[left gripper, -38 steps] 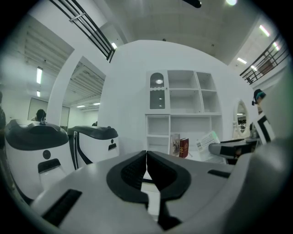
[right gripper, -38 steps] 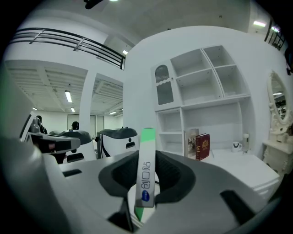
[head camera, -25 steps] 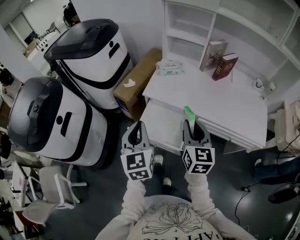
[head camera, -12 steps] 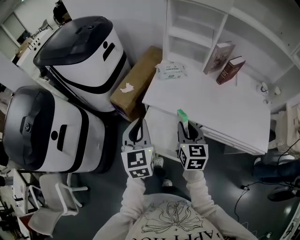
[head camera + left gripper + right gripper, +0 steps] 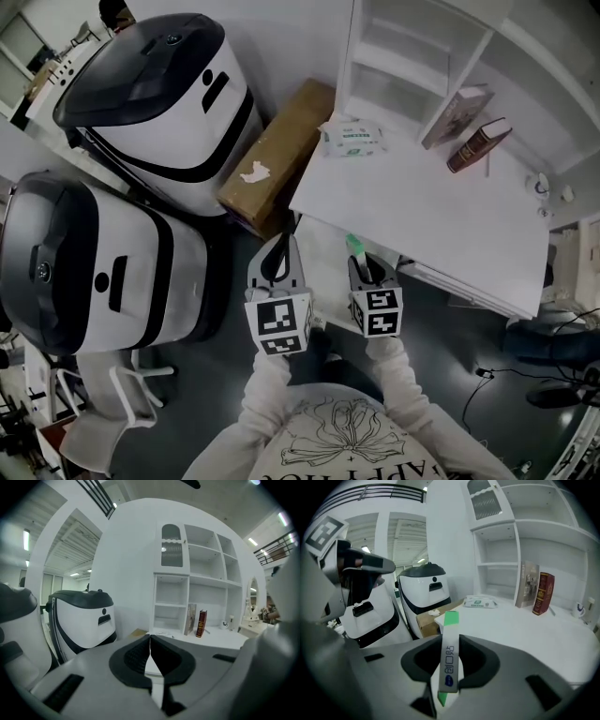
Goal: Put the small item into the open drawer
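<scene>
White desk [image 5: 422,211] under open shelving, with a white open drawer [image 5: 323,251] below its near edge. The slim white packet with green ends [image 5: 450,656] is pinched mid-length in my right gripper's [image 5: 367,272] fingers, beside the drawer. I judge it light, bendy and slick. My left gripper's [image 5: 278,264] fingers are pressed together, empty. A brown cardboard box [image 5: 272,159] stands well left, and nothing blocks the way.

Head view: high above and behind left gripper [image 5: 282,246] and right gripper [image 5: 364,268], facing steeply down. Each gripper view: low, close behind own jaws, facing level ahead. Shared by all three: white desk [image 5: 422,206] and red book [image 5: 478,143] ahead, white machine [image 5: 159,94] leftward.
</scene>
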`<action>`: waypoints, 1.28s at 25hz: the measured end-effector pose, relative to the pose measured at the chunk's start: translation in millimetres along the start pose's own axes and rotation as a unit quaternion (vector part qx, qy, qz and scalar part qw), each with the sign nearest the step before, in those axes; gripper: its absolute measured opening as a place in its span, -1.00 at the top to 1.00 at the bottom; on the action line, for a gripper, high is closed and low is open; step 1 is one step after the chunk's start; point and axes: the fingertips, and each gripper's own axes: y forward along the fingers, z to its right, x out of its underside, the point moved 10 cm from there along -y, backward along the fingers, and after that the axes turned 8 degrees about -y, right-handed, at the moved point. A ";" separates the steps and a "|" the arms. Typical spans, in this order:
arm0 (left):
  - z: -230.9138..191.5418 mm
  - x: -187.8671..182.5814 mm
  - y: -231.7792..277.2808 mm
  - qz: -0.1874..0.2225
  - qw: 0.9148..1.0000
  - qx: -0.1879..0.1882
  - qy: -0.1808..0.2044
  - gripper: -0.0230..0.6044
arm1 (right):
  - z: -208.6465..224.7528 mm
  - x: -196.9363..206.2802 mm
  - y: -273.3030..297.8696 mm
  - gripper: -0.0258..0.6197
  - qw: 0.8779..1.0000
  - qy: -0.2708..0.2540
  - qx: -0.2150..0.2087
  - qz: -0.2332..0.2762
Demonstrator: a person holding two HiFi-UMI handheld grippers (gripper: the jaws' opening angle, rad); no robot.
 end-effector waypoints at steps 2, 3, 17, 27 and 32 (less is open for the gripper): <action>-3.6 0.4 8.0 -0.004 1.000 0.002 0.001 0.90 | -2.9 7.2 12.0 0.63 1.000 -0.001 -0.013 -0.017; -5.1 0.5 11.8 -0.006 1.000 0.002 0.002 0.90 | -4.1 10.9 18.2 0.63 1.000 -0.004 -0.019 -0.023; -5.0 18.9 45.7 -0.031 1.000 -0.005 0.000 0.90 | -1.8 83.8 95.8 0.63 0.988 -0.026 -0.071 -0.136; -1.3 35.3 49.9 -0.045 0.999 -0.020 -0.008 0.90 | 7.2 140.7 144.5 0.63 0.968 -0.044 -0.110 -0.219; -5.3 41.9 50.9 -0.052 0.998 -0.031 -0.011 0.90 | 4.2 156.8 158.6 0.63 0.950 -0.078 -0.124 -0.277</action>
